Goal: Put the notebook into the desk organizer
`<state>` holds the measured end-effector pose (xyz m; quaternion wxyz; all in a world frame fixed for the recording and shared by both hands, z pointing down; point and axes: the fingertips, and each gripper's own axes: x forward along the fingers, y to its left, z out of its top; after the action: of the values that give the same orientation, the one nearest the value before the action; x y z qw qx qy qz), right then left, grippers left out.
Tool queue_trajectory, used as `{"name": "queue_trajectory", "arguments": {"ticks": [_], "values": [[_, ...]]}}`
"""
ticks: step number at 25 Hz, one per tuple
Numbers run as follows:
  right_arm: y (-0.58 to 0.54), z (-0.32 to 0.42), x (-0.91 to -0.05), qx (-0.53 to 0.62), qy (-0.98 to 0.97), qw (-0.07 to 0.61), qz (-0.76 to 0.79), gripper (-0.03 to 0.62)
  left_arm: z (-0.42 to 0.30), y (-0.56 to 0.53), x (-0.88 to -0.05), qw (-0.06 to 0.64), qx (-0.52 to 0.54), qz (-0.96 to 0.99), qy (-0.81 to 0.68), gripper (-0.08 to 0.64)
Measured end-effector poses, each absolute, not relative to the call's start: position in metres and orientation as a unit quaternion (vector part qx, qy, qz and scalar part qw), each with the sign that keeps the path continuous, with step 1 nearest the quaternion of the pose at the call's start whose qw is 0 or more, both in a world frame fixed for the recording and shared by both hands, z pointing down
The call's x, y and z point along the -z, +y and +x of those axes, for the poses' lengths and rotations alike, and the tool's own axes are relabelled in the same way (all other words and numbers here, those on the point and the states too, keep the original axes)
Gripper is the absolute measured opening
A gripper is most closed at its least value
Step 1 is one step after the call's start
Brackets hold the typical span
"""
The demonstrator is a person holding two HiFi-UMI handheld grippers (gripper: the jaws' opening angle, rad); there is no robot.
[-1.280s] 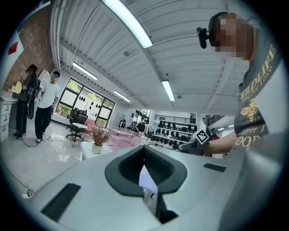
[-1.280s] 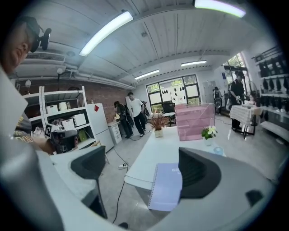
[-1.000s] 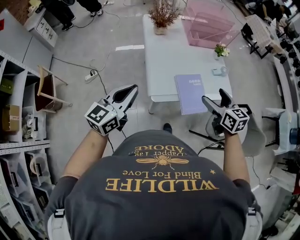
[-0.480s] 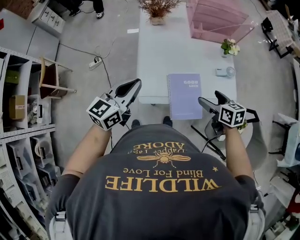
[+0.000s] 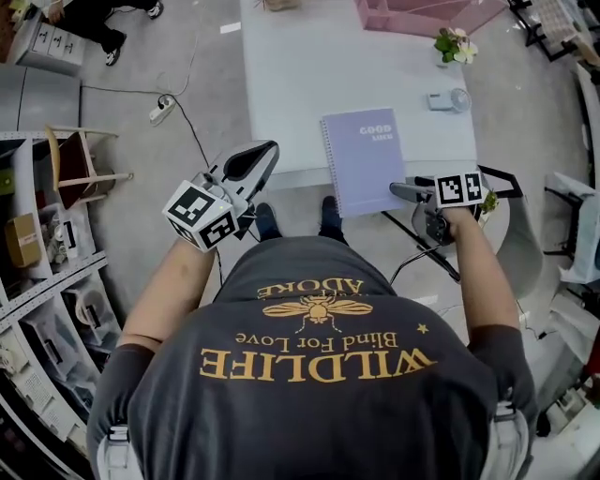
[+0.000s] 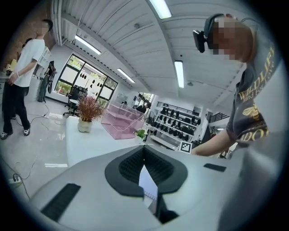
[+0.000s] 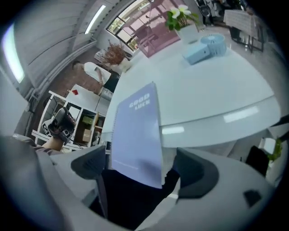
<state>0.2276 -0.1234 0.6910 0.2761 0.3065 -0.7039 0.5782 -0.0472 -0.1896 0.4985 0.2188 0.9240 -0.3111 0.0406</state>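
White table [image 5: 291, 94] has the notebook [image 5: 361, 159] overhanging at 6 o'clock, probably so the right gripper [image 5: 401, 190], jaws apart, can bite it. The left gripper [image 5: 270, 150] is pinched together, idle.

Your notebook [image 5: 364, 159] is lilac, spiral-bound along its left side, with white "GOOD LUCK" lettering on the cover. It lies flat and cover up on the white surface [image 5: 291, 84], its near end jutting past the surface's near edge. The organizer [image 5: 422, 14], translucent pink, stands at the surface's far right end.
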Motion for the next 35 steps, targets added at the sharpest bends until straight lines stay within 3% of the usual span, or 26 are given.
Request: {"name": "queue_trajectory", "arguments": {"ticks": [14,16,18,23,27,35], "values": [[-0.115,0.184,-0.745,-0.681,-0.682,0.199,0.174,0.46,-0.033,-0.187,-0.533,0.239,-0.071,0.922,-0.297,0.002],[-0.115,0.18,-0.746,-0.684,-0.682,0.192,0.175,0.402,-0.033,-0.186,-0.534,0.24,-0.073,0.921,-0.298,0.002],[-0.113,0.181,-0.746,-0.68,-0.681,0.199,0.184,0.274,-0.034,-0.186,-0.534,0.241,-0.073,0.92,-0.299,0.002],[-0.107,0.171,-0.723,-0.683,-0.685,0.173,0.185,0.078,-0.041,-0.185,-0.529,0.243,-0.068,0.919,-0.302,0.002],[-0.11,0.174,-0.698,-0.674,-0.683,0.165,0.226,0.034,-0.048,-0.192,-0.519,0.234,-0.056,0.923,-0.3,0.002],[-0.134,0.163,-0.614,-0.62,-0.718,0.109,0.296,0.031,-0.077,-0.212,-0.478,0.196,-0.024,0.937,-0.287,0.002]]}}
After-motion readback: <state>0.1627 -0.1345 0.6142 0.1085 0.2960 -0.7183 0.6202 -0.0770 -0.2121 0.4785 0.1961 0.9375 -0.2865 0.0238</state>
